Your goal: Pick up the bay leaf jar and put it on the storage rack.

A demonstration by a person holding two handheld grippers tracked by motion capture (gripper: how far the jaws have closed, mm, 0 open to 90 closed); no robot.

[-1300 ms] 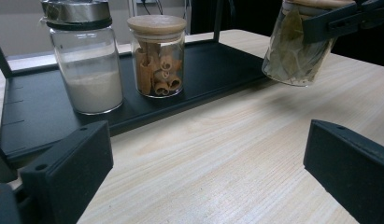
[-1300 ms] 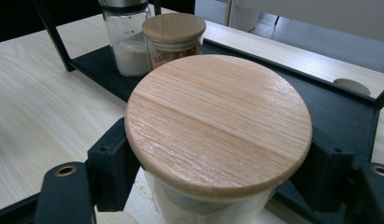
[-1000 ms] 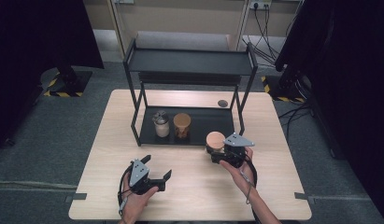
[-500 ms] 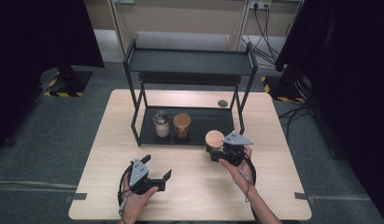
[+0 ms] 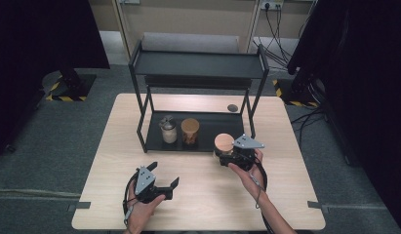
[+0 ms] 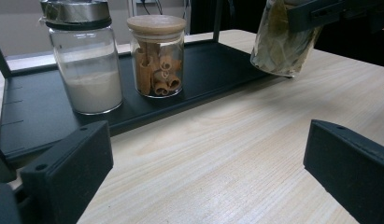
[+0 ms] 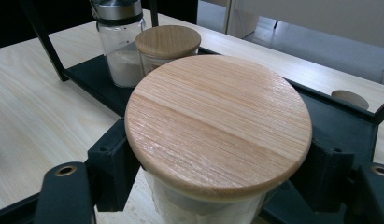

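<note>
My right gripper (image 5: 223, 157) (image 7: 217, 175) is shut on a glass jar of dried leaves (image 6: 280, 43) with a round wooden lid (image 5: 223, 142) (image 7: 217, 121). The jar hangs tilted just off the table, beside the right front corner of the black rack's lower tray (image 5: 211, 122). On that tray stand a metal-capped jar of white powder (image 5: 168, 129) (image 6: 84, 60) and a jar of cinnamon sticks (image 5: 190, 130) (image 6: 157, 56). My left gripper (image 5: 164, 175) (image 6: 213, 172) is open over the table's front left, pointing at the tray, with nothing between its jaws.
The rack's upper shelf (image 5: 198, 63) spans above the tray on thin black legs. A small dark round cap (image 5: 232, 107) is set in the tabletop behind the rack. Bare wood (image 5: 208, 195) lies between the two hands.
</note>
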